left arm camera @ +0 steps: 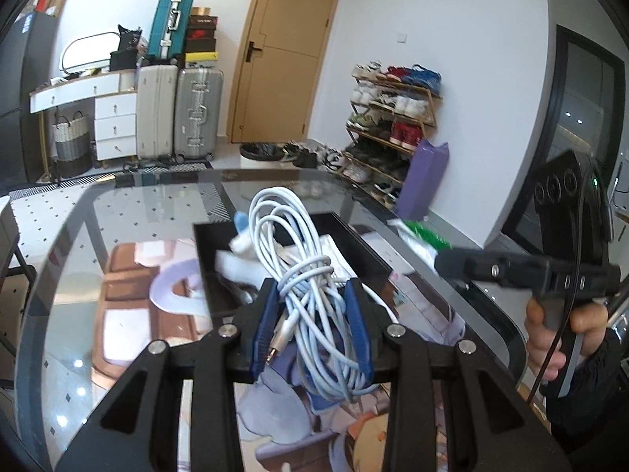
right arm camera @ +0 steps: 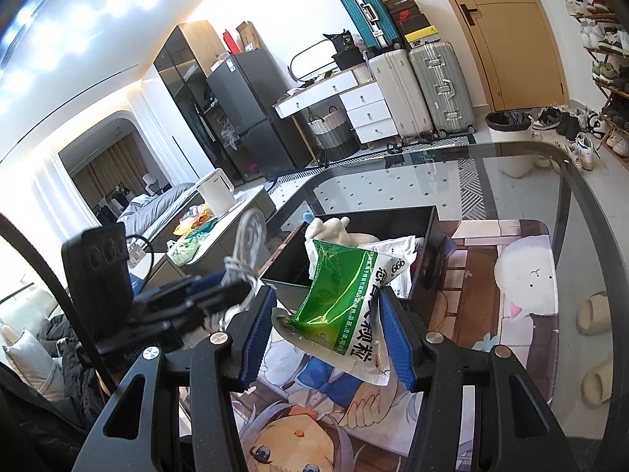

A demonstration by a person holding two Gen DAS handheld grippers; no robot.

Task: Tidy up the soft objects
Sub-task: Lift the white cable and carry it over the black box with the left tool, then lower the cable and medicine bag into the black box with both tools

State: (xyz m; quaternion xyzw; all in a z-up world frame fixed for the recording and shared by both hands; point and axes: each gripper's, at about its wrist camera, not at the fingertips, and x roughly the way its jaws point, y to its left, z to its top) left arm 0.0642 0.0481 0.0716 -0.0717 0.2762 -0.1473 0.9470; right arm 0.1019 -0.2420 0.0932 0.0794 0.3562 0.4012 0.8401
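Cable bundle (left arm camera: 310, 275), white and loosely coiled, sits clamped between the blue pads (left arm camera: 264, 326) of my left gripper (left arm camera: 312, 324); its jaws are closed on the coil, which hangs just above the near wall of the black tray (left arm camera: 204, 251) on the glass bench (left arm camera: 129, 212). Green-and-white sachet (right arm camera: 342, 306) is pinched in my right gripper (right arm camera: 328, 338), jaws closed on its lower edges, held just in front of the tray's near wall (right arm camera: 283, 277). Inside the tray I note a white plush toy (right arm camera: 334, 230) at the far left corner and a white packet (right arm camera: 397, 251) beside it. An illustrated mat (right arm camera: 491, 275) lies under the tray. From the left wrist view, the right gripper body (left arm camera: 550, 271) extends toward the tray's right side, sachet tip visible there, a hand (left arm camera: 550, 334) on its handle
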